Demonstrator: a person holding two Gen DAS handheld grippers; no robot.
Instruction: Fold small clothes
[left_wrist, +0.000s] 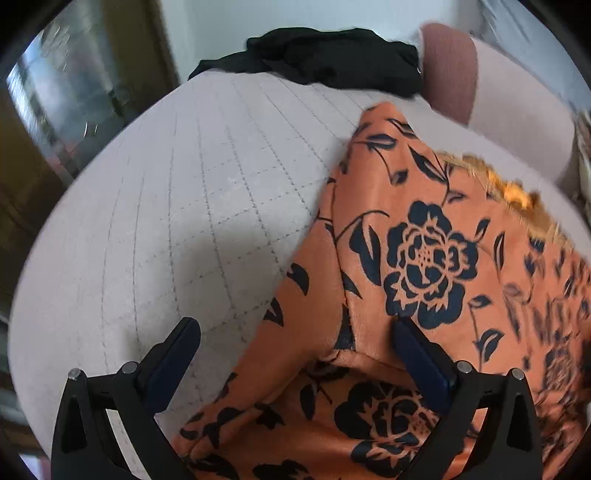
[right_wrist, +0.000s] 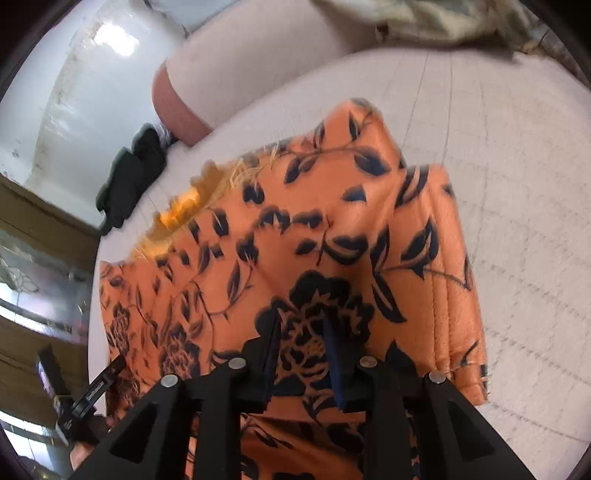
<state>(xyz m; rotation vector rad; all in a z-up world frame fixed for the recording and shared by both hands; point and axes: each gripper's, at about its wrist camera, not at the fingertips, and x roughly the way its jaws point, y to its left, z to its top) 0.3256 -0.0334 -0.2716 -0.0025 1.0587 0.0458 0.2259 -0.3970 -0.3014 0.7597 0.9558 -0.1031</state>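
An orange garment with dark blue flowers (left_wrist: 424, 258) lies on a pale quilted cushion (left_wrist: 166, 206); a frayed yellow fringe (left_wrist: 513, 188) runs along its far edge. My left gripper (left_wrist: 295, 328) stands wide open over the garment's left edge, one finger above bare cushion, the other above the cloth. In the right wrist view the garment (right_wrist: 314, 229) rises in a tent toward my right gripper (right_wrist: 302, 332), whose narrow jaws are shut on a bunch of its flowered cloth. A doubled, stitched hem (right_wrist: 447, 302) hangs to the right.
A black garment (left_wrist: 314, 59) lies at the cushion's far edge beside a pink bolster (left_wrist: 448, 70). A pale patterned cloth (right_wrist: 424, 18) sits at the back right. A wooden cabinet with glass (left_wrist: 55, 92) stands to the left. A hand (right_wrist: 83, 456) shows at the lower left.
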